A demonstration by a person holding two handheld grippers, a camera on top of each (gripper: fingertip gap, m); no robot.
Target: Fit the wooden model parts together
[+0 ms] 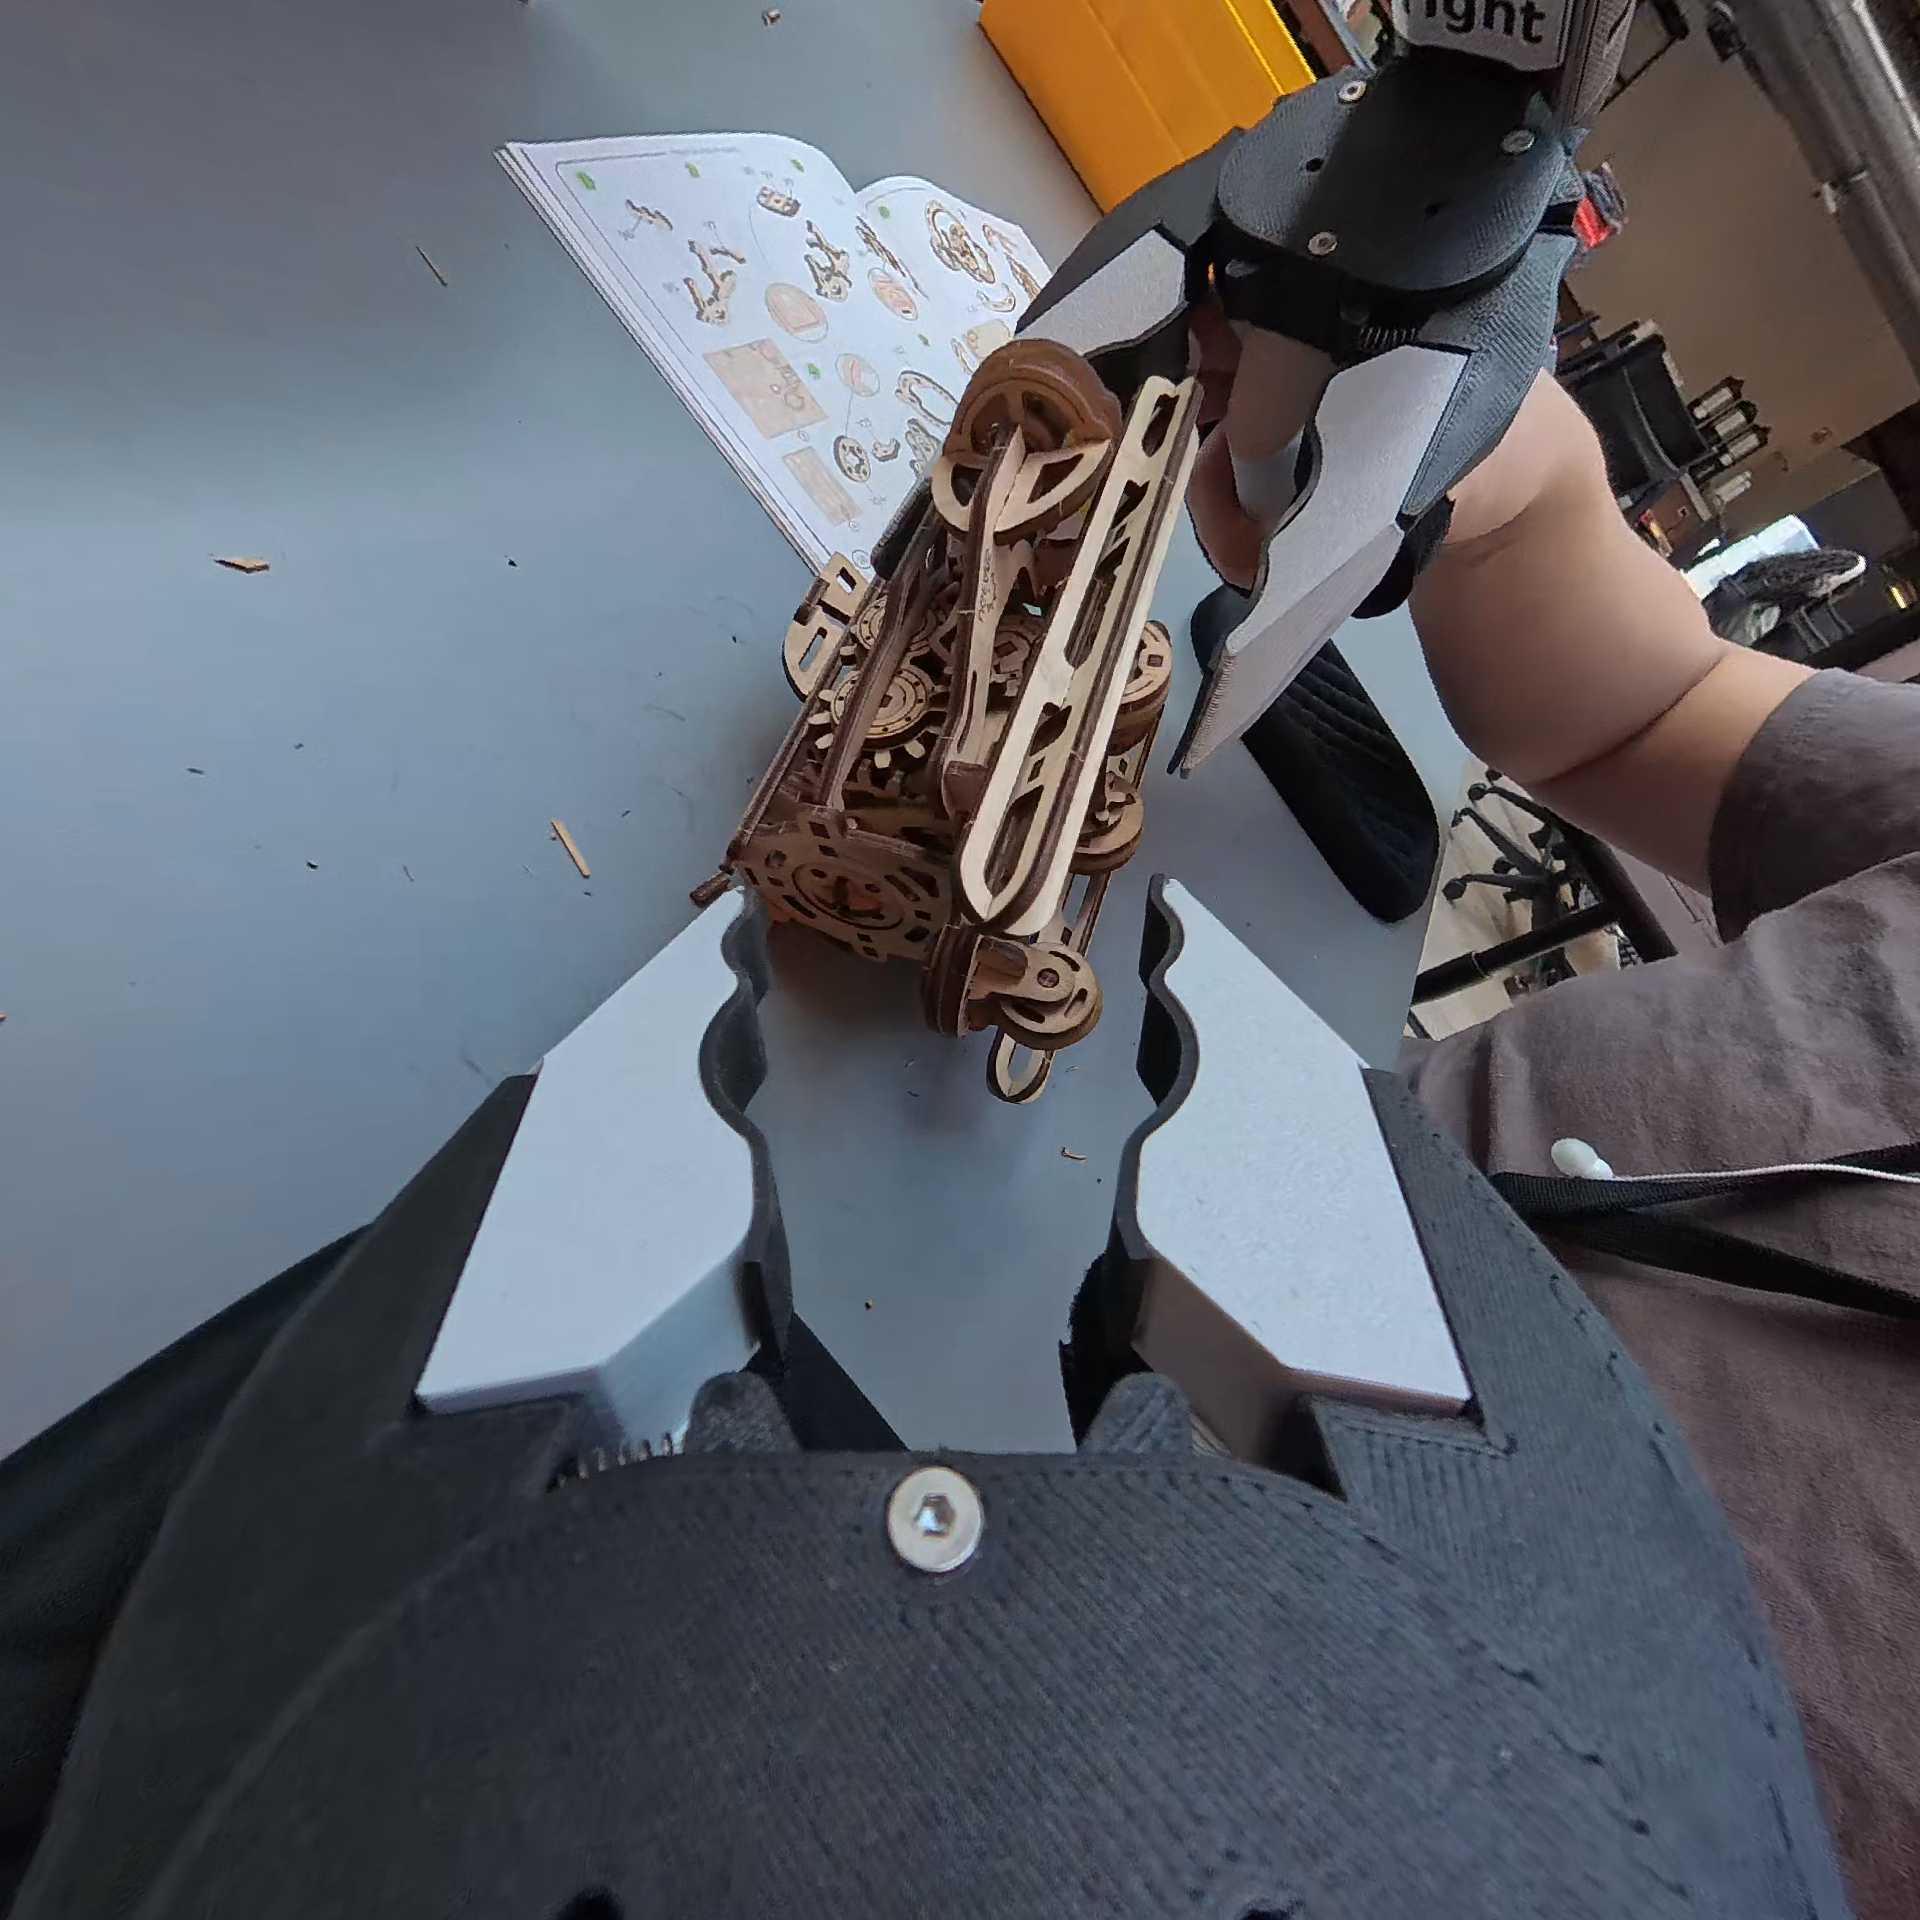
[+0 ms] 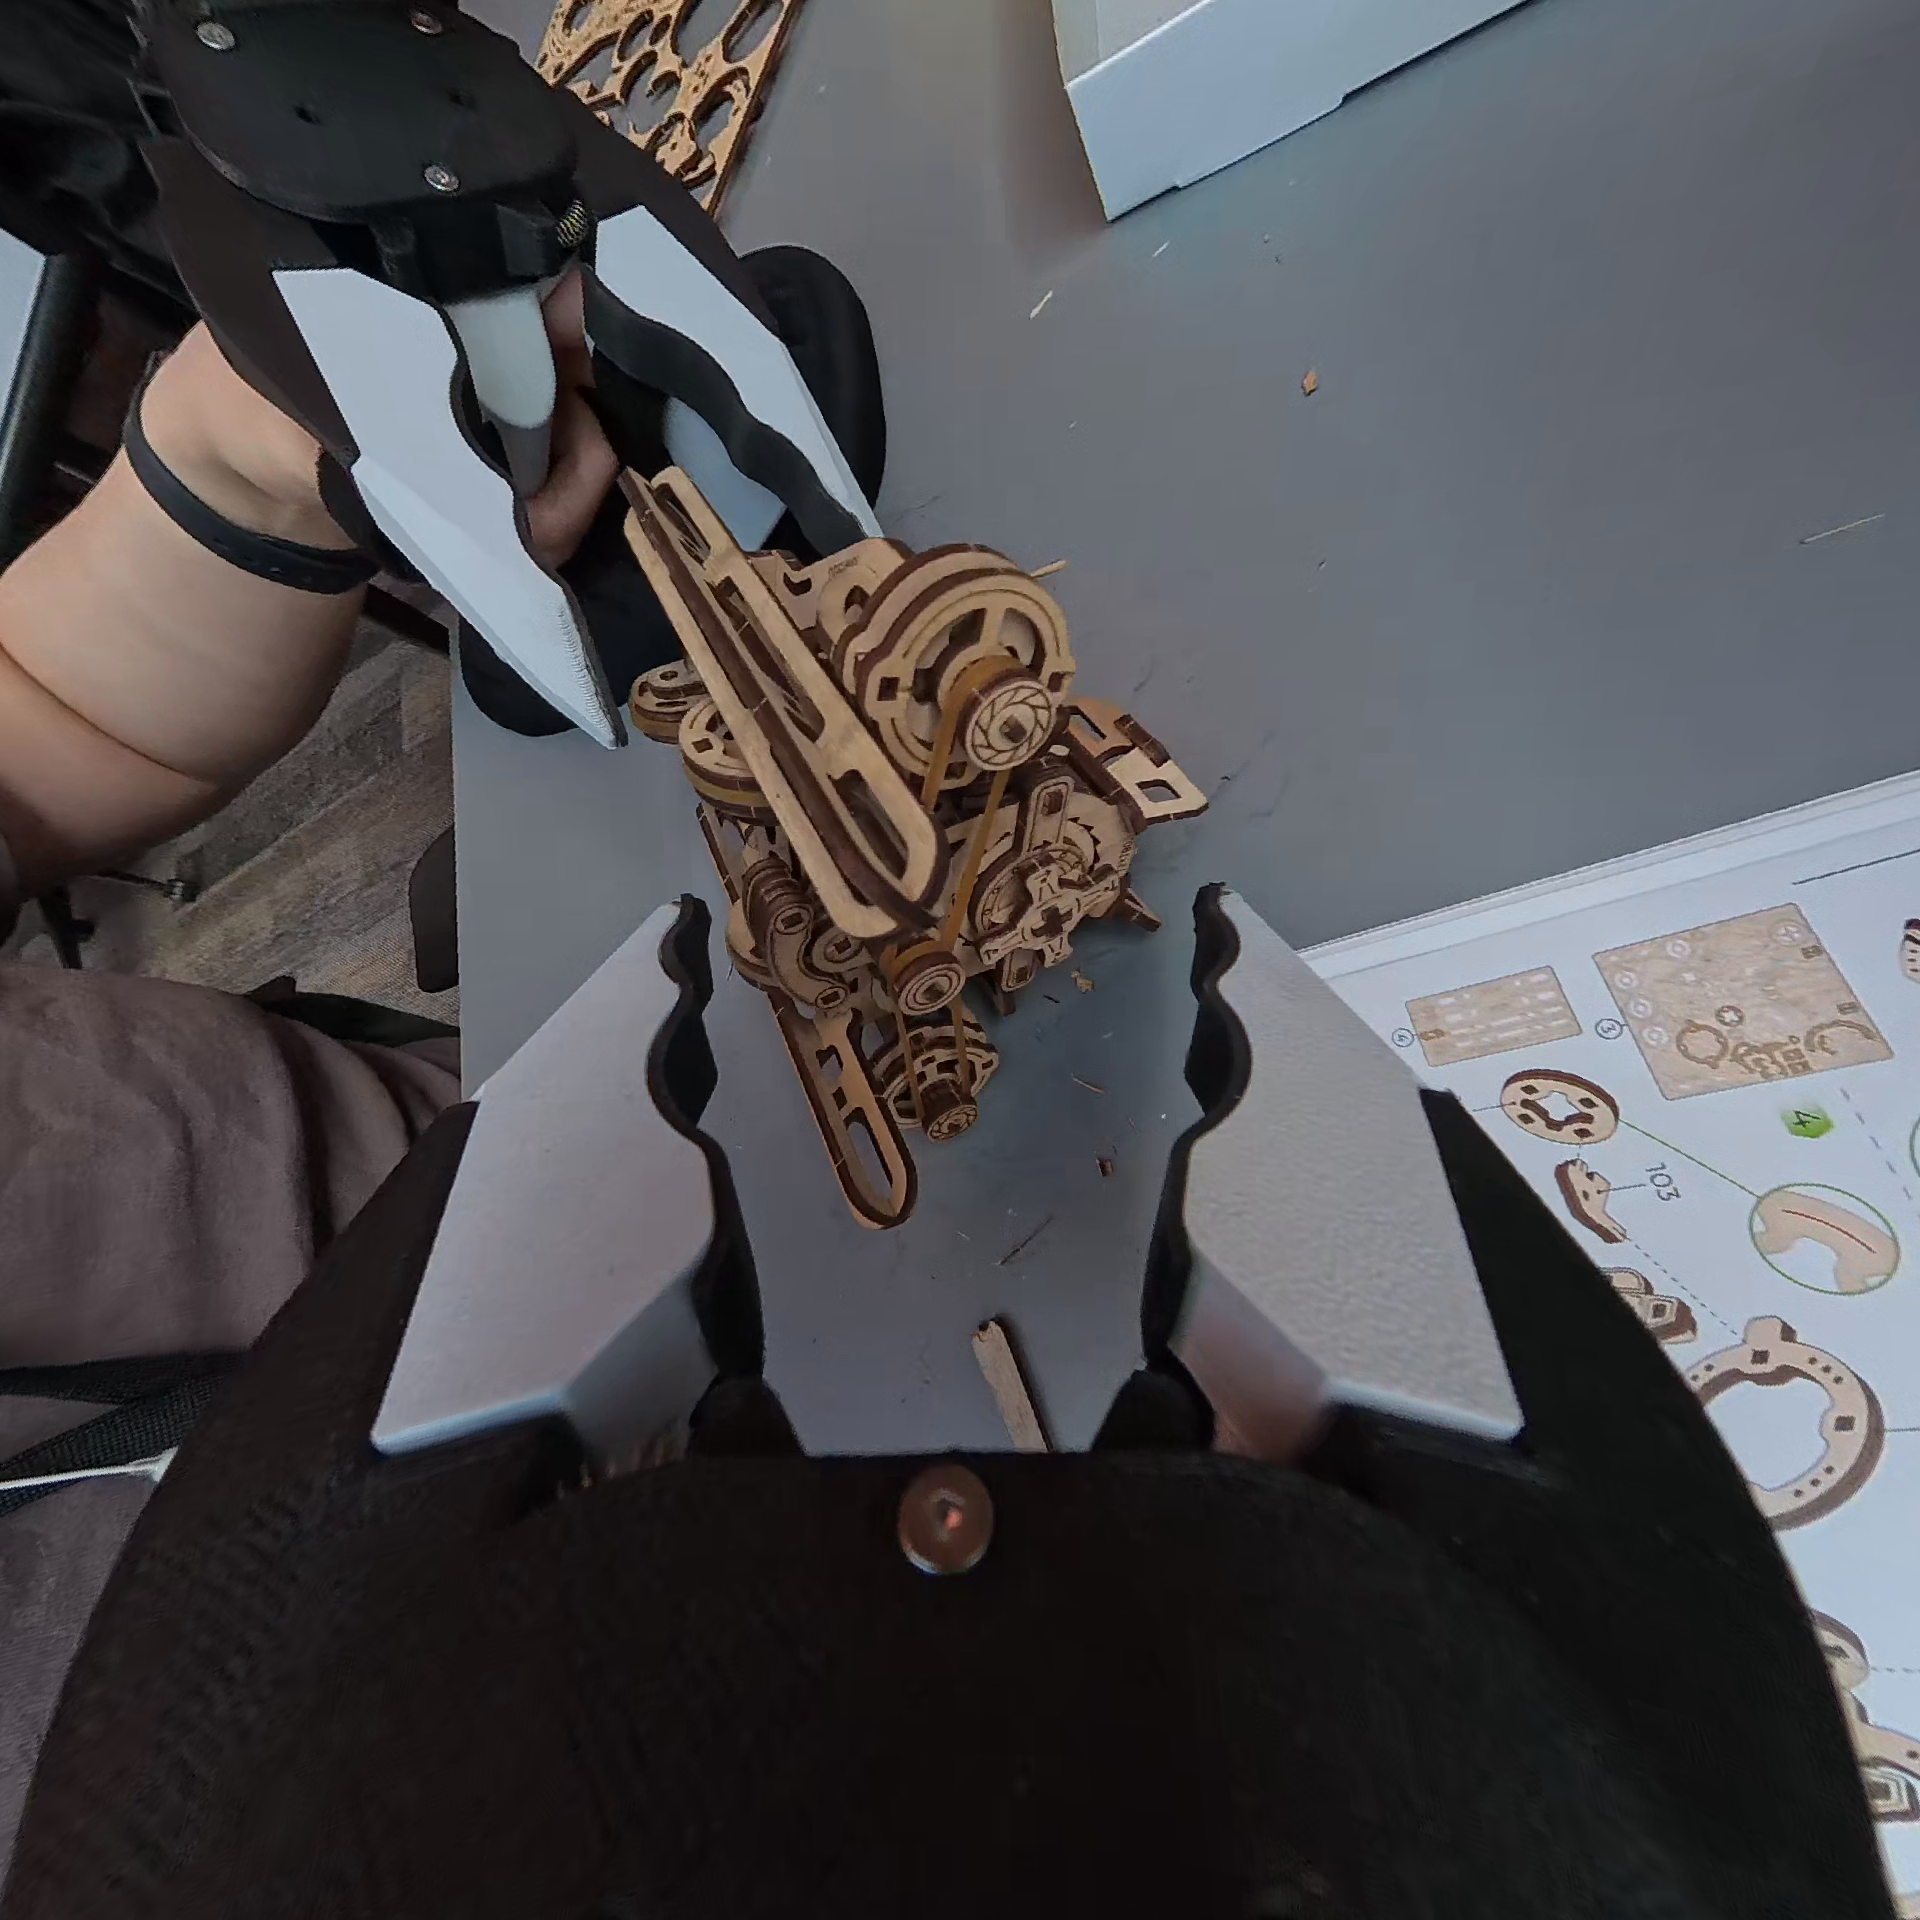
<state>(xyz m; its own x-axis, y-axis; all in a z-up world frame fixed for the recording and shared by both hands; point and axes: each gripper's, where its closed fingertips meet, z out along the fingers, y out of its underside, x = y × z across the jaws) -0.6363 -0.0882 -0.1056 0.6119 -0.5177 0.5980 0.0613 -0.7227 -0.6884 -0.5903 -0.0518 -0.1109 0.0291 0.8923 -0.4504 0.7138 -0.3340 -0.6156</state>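
A wooden gear model (image 1: pixel 894 748) stands on the grey table (image 1: pixel 312 623), with wheels, gears and a long pale slotted bar (image 1: pixel 1070 665) leaning along its side. My left gripper (image 1: pixel 954 904) is open, its tips either side of the bar's near end. My right gripper (image 1: pixel 1122 551) is open around the bar's far end, and a covered finger (image 1: pixel 1262 457) of the person shows between its fingers. In the right wrist view the model (image 2: pixel 997 831) carries a rubber band (image 2: pixel 940 758). My right gripper (image 2: pixel 948 906) is open before the bar (image 2: pixel 790 748), and the left gripper (image 2: pixel 743 634) is open around its top.
An open instruction booklet (image 1: pixel 790 343) lies behind the model and also shows in the right wrist view (image 2: pixel 1662 1091). A yellow box (image 1: pixel 1122 83), a white box (image 2: pixel 1247 94), a cut-out wooden sheet (image 2: pixel 665 73) and a black pad (image 1: pixel 1340 769) sit around. Wood splinters (image 1: pixel 569 847) litter the table.
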